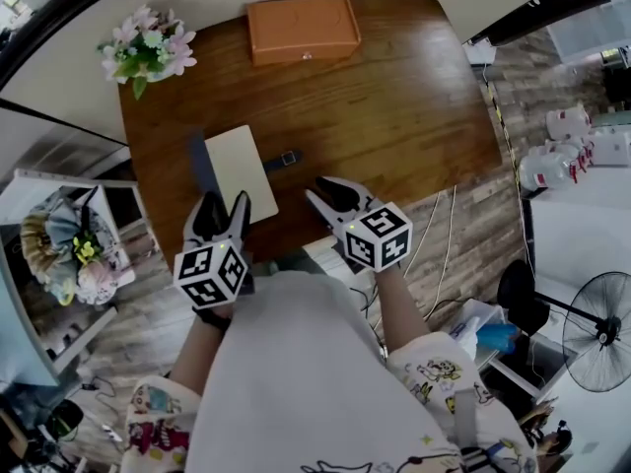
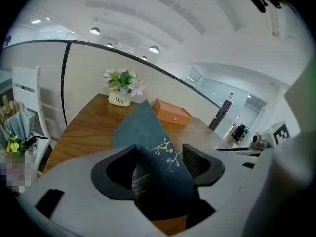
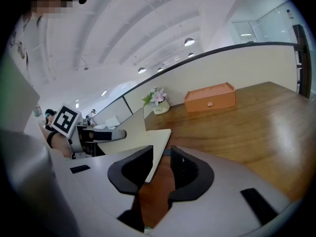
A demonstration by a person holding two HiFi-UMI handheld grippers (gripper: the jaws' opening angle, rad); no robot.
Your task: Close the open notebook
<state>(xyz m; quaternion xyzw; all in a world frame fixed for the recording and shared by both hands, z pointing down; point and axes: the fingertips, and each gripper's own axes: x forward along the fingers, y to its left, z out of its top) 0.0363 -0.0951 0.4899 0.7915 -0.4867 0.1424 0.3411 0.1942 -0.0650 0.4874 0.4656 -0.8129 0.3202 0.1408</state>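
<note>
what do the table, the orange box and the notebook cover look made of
Table: wood or veneer, grain showing, soft sheen. Orange box: perhaps leather or imitation, smooth, small stud. Notebook cover: matte dark blue-grey, maybe cloth over card, gold branch print.

The right claw (image 3: 161, 154) points across a brown wooden table (image 3: 247, 127), its two dark jaws a narrow gap apart. The near corner of the notebook (image 3: 129, 138) reaches into that gap, hard against the left jaw, with bare table showing between the page edge and the right jaw. One cream leaf of the notebook stands tilted up. To the left, the left claw (image 3: 118, 134) reaches toward it. An orange box (image 3: 210, 98) and a pot of flowers (image 3: 158, 100) stand at the far edge.
</note>
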